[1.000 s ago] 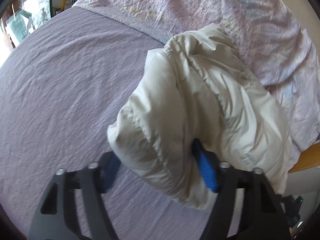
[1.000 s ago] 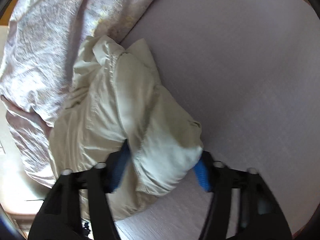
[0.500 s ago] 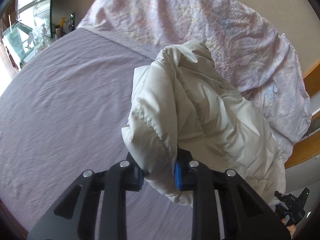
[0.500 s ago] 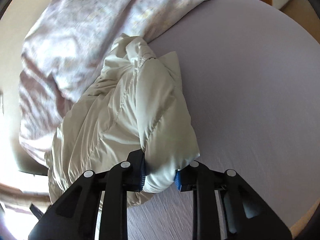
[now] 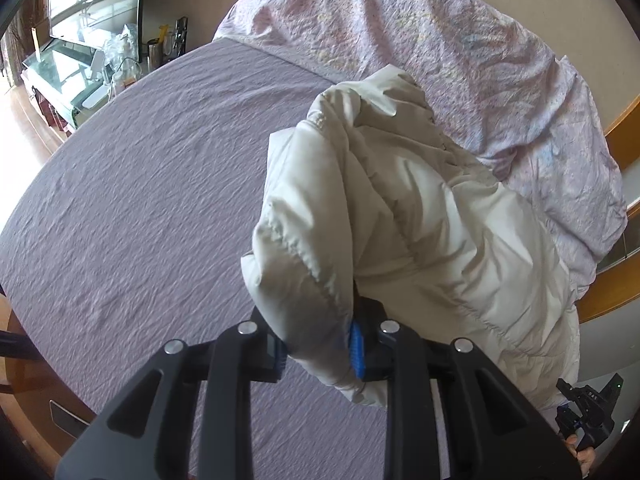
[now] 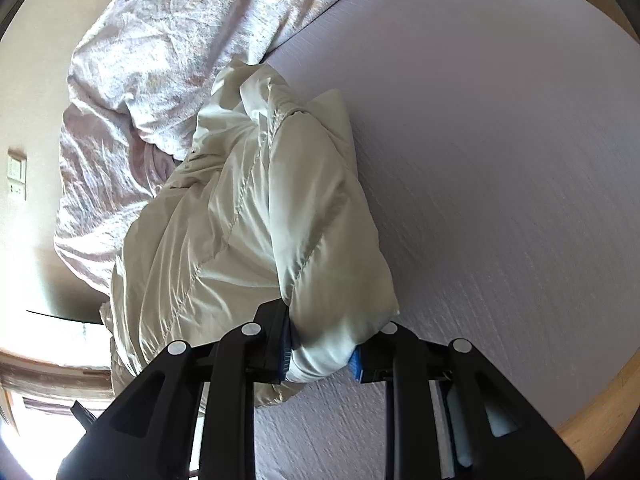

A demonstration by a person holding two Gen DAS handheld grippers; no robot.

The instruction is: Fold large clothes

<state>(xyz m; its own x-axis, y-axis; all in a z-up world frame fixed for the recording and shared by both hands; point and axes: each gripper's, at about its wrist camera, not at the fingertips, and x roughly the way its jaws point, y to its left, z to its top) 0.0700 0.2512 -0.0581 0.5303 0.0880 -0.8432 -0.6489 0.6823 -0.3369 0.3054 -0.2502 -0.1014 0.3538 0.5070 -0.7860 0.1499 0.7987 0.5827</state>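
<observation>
Your left gripper (image 5: 318, 350) is clamped on a puffy corner of the jacket (image 5: 420, 232); the blue pads (image 5: 356, 350) bite into the fabric from both sides. Your right gripper (image 6: 322, 350) is clamped on another corner of the same jacket (image 6: 256, 216), with cloth bulging out between the pads. Both sets of jaws have just been closing, with the jacket between them.

Count: two grippers, each black with two fingers and blue ribbed pads. One jacket, one bedsheet, one quilt.

The jacket is off-white and padded, with stitched quilting seams and a slightly shiny, crinkled shell. It's bunched up, hanging from both grips, and its far end rests on the bed next to the quilt.

The bedsheet (image 5: 152, 184) is lilac with a fine ripple texture, spread flat. The quilt (image 5: 460, 52) is pale pink with a faint print, crumpled in a heap at the far end of the bed, touching the jacket.

A wooden bed frame (image 5: 618, 132) shows at the edge. In the left view, your other gripper and a bit of a hand (image 5: 586, 458) show bottom right.
</observation>
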